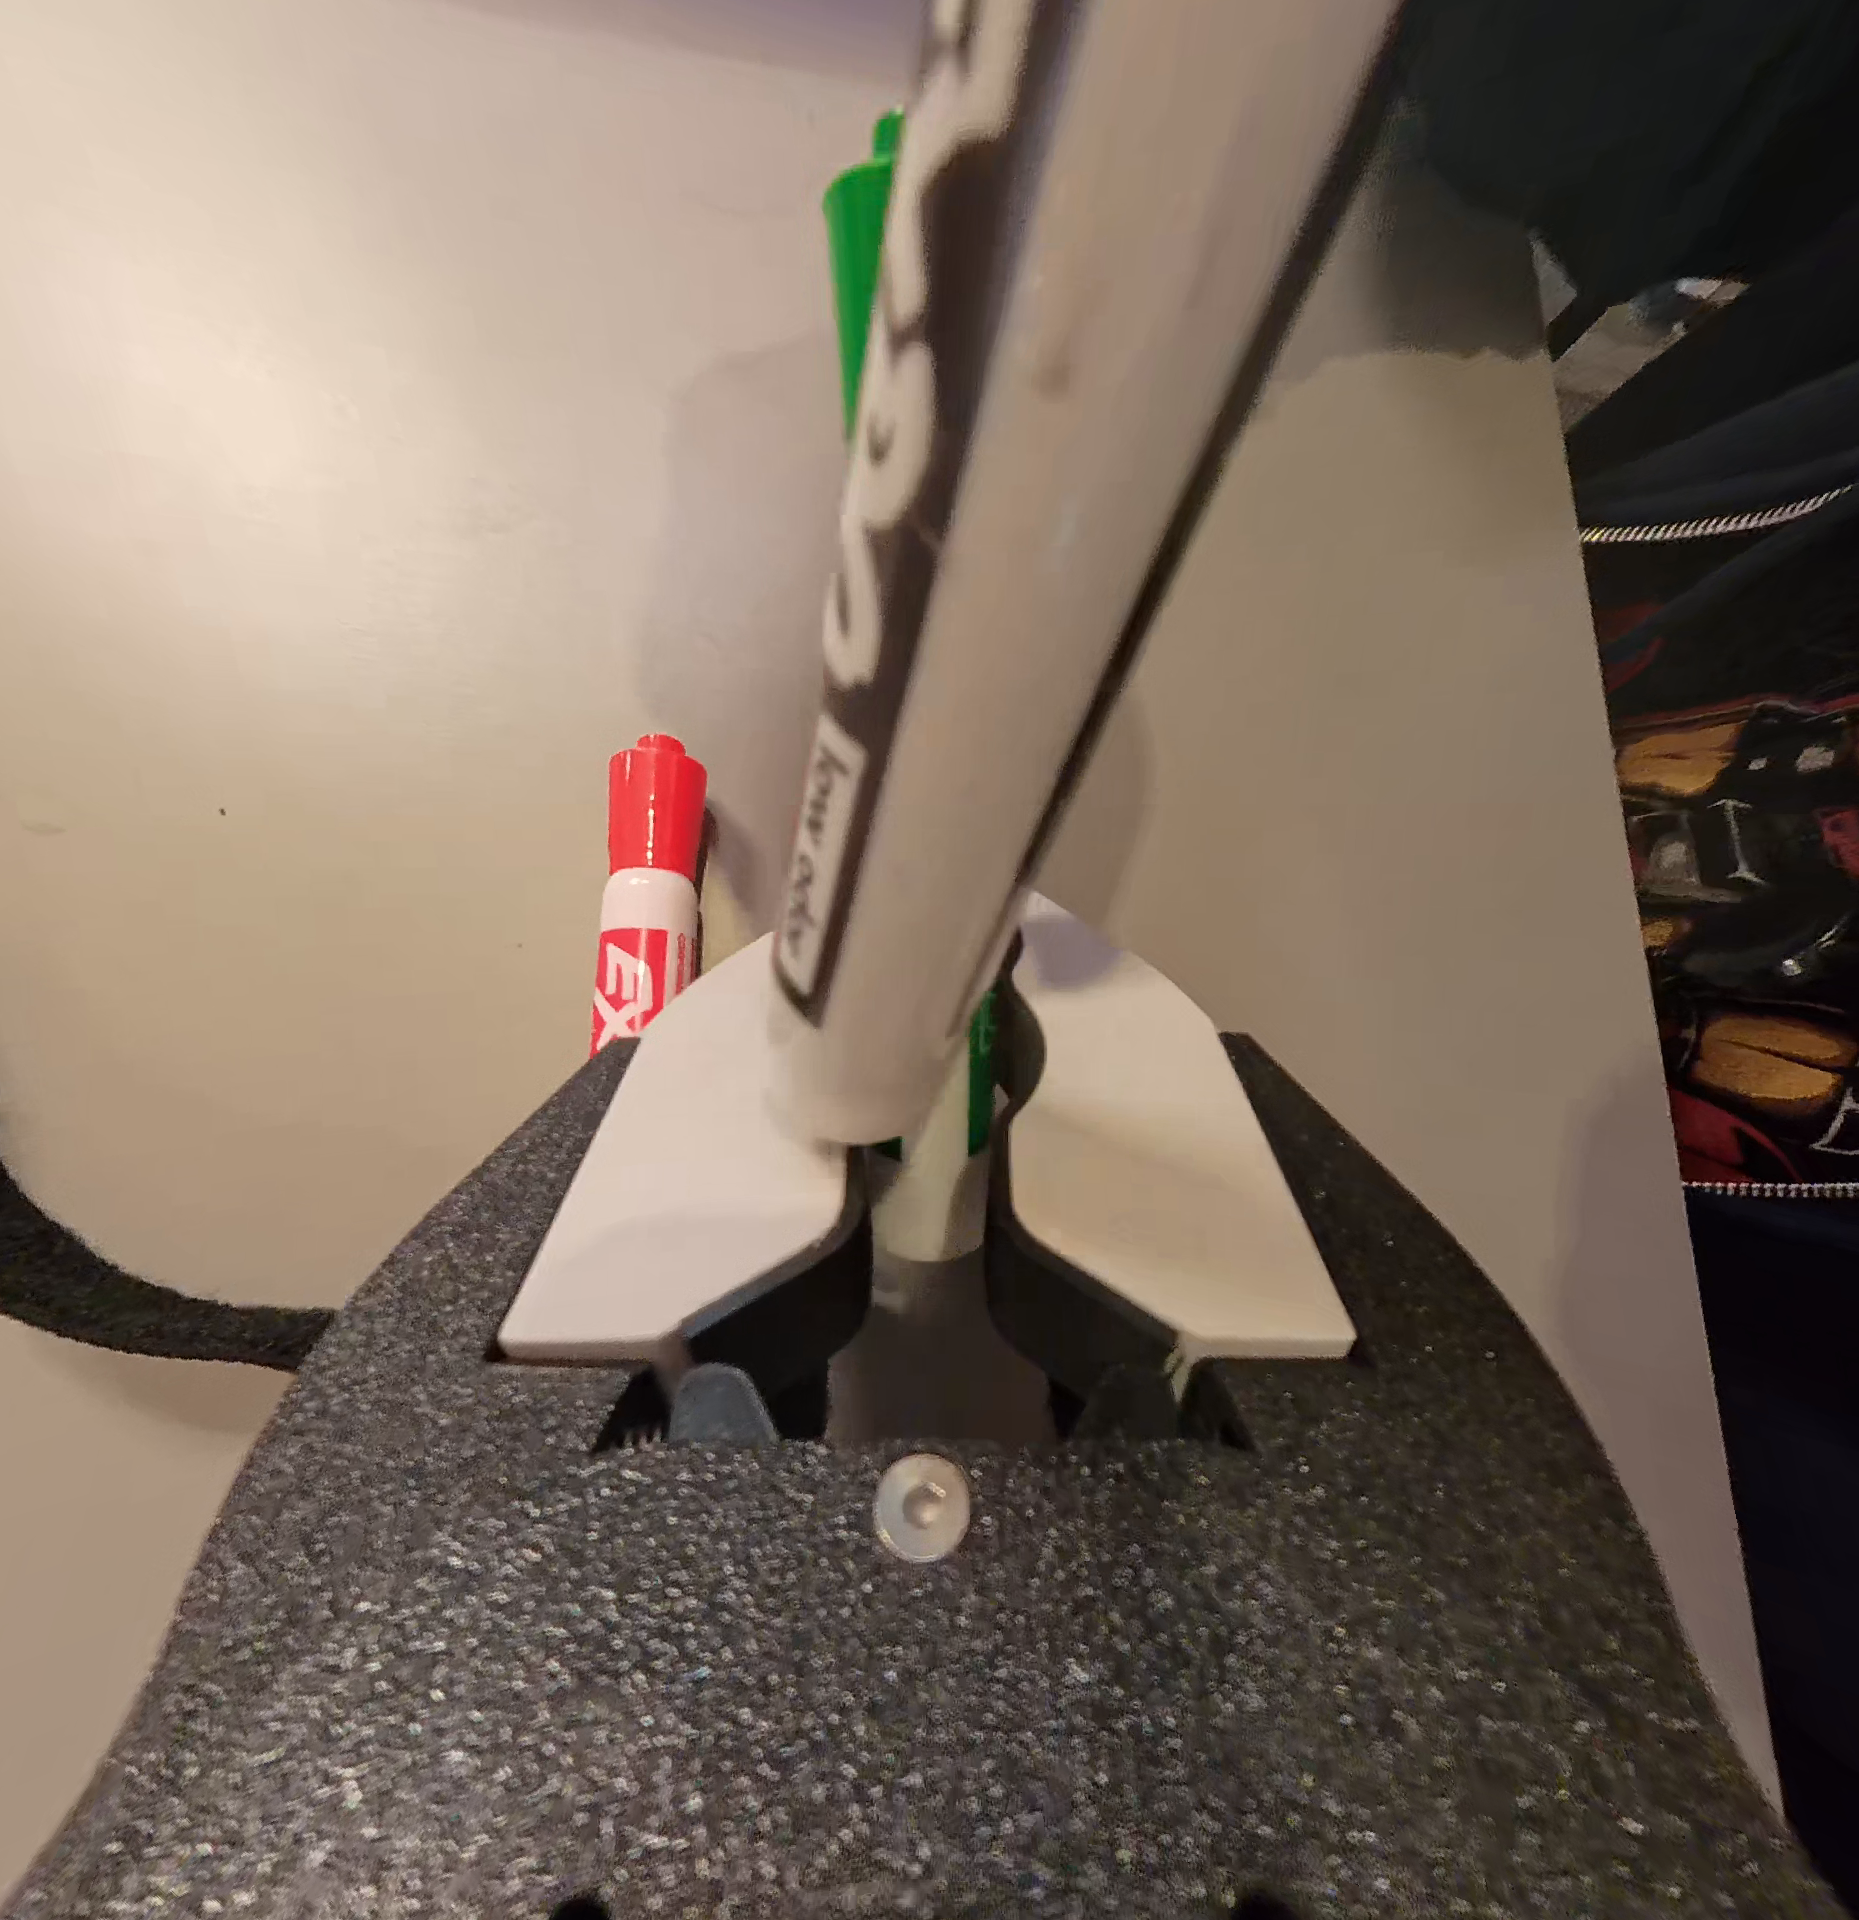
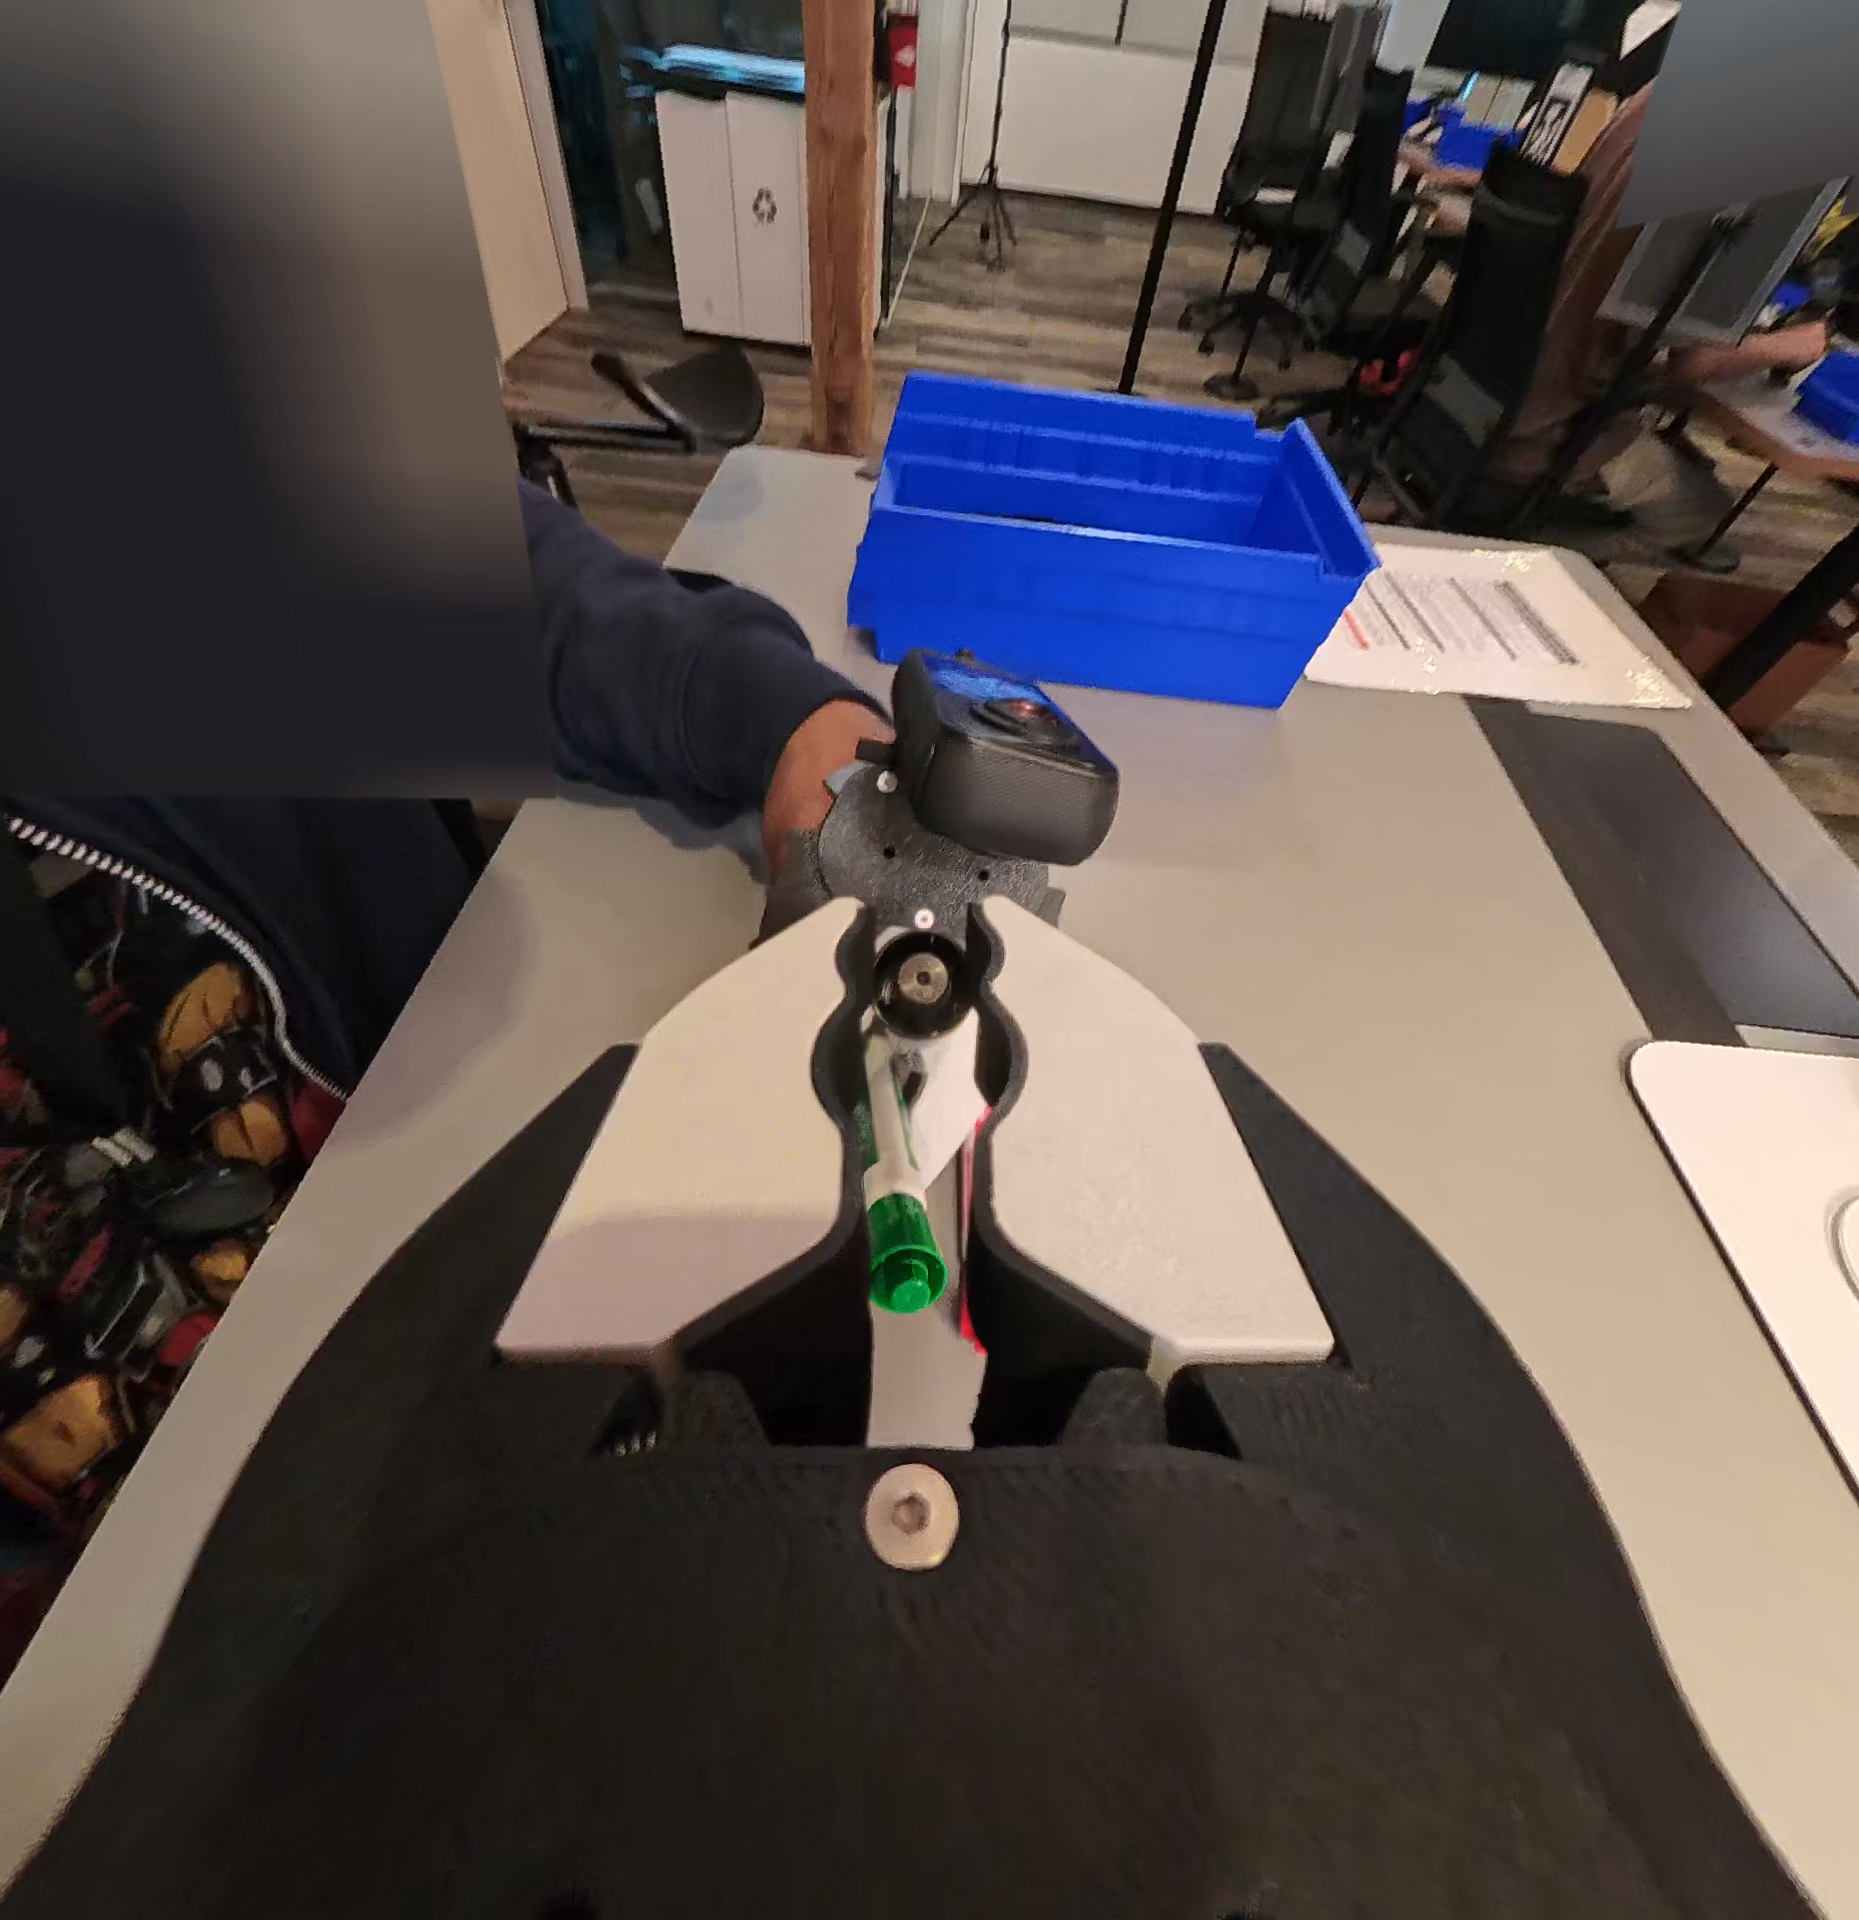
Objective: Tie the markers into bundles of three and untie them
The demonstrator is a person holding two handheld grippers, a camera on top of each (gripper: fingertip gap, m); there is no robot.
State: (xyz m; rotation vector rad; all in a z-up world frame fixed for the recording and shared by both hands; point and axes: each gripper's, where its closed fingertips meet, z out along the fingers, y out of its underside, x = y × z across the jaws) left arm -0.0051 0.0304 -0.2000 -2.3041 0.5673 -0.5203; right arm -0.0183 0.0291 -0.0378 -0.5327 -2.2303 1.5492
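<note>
My left gripper [image 1: 920, 1039] is shut on the white barrel of a green marker [image 1: 940, 1174], whose green cap [image 1: 857, 270] points away over the grey table [image 1: 281, 520]. A black-labelled marker [image 1: 1008, 520] crosses close above, its end resting on my left finger. A red marker [image 1: 650, 862] lies on the table just left of the fingers. My right gripper [image 2: 920, 935] is shut on the black marker's round end [image 2: 920, 982]. Below it the green marker [image 2: 904, 1268] points its cap at the camera, with a sliver of the red marker [image 2: 972, 1226] beside it. The left gripper's body [image 2: 935, 873] faces it, held by a hand.
A black strap [image 1: 73, 1278] curls on the table at left. A blue bin [image 2: 1091, 582] stands at the far side, a printed sheet [image 2: 1476, 623] to its right, a dark mat [image 2: 1652, 862] and a white pad [image 2: 1756, 1195] at right. The person's sleeve [image 2: 676, 665] reaches in from the left. My right fingertips sit around 15 cm from my left ones.
</note>
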